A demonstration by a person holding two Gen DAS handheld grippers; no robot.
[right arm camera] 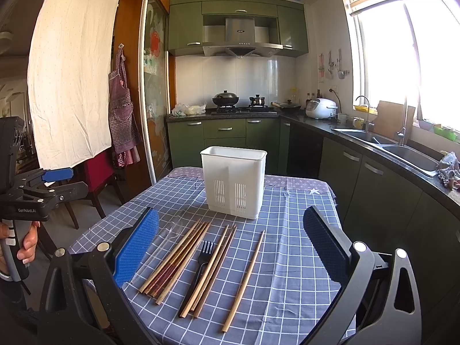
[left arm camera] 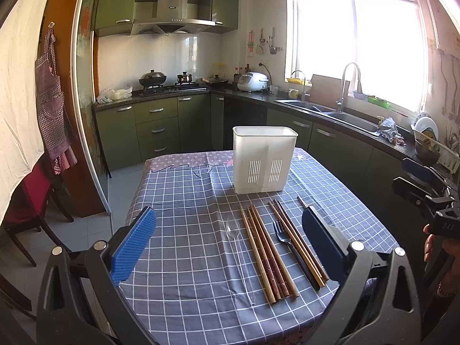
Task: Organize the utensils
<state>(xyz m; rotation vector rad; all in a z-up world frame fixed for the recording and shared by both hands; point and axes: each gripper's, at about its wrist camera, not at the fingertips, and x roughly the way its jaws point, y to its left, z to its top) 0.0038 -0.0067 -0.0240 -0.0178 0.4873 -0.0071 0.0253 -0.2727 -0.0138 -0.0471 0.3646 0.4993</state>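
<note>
A white slotted utensil holder (left arm camera: 264, 159) (right arm camera: 233, 182) stands upright at the far side of a table with a blue checked cloth (left arm camera: 187, 201) (right arm camera: 293, 258). In front of it lie several wooden chopsticks (left arm camera: 267, 253) (right arm camera: 175, 261), a black plastic fork (left arm camera: 290, 247) (right arm camera: 198, 273), a clear plastic spoon (left arm camera: 237, 247) (right arm camera: 161, 247) and one single chopstick (right arm camera: 244, 280) to the right. My left gripper (left arm camera: 230, 241) is open and empty above the utensils. My right gripper (right arm camera: 230, 247) is open and empty above them too.
Green kitchen cabinets, a stove with pots (right arm camera: 227, 99) and a sink counter (left arm camera: 345, 115) run behind and to the right of the table. A red chair (right arm camera: 95, 172) stands to its left. The other gripper shows at each view's edge (left arm camera: 425, 195) (right arm camera: 37, 192).
</note>
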